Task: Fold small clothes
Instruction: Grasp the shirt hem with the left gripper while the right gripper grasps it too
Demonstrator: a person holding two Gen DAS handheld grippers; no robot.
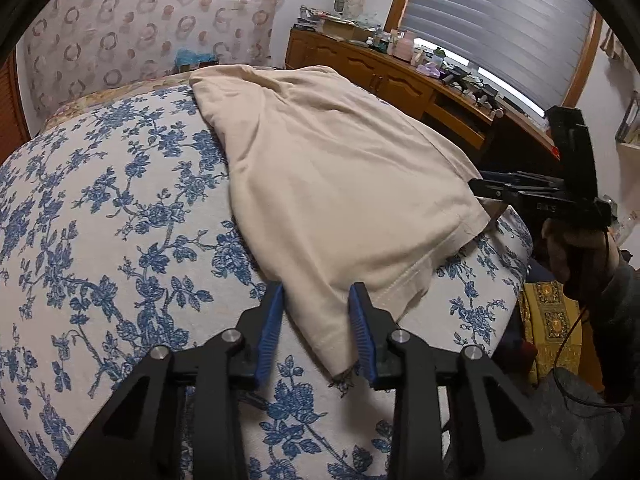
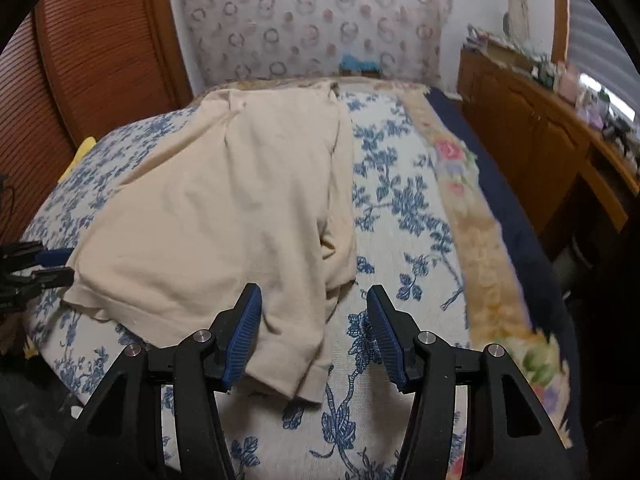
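A cream garment [image 1: 332, 184] lies partly folded on the blue-flowered bedcover [image 1: 120, 216]. My left gripper [image 1: 318, 296] is open, its blue pads on either side of the garment's near corner, low over the bed. My right gripper [image 2: 314, 300] is open over the garment's [image 2: 224, 208] near right corner and hem. It also shows in the left wrist view [image 1: 496, 188] at the garment's right edge. The left gripper appears at the left edge of the right wrist view [image 2: 52, 266], beside the garment's corner.
A wooden sideboard [image 1: 400, 76] with clutter runs along the window side. A patterned cushion [image 2: 312, 20] stands at the bed's head. A wooden louvred door [image 2: 92, 52] is to the left. A floral blanket edge [image 2: 472, 216] runs along the bed's right side.
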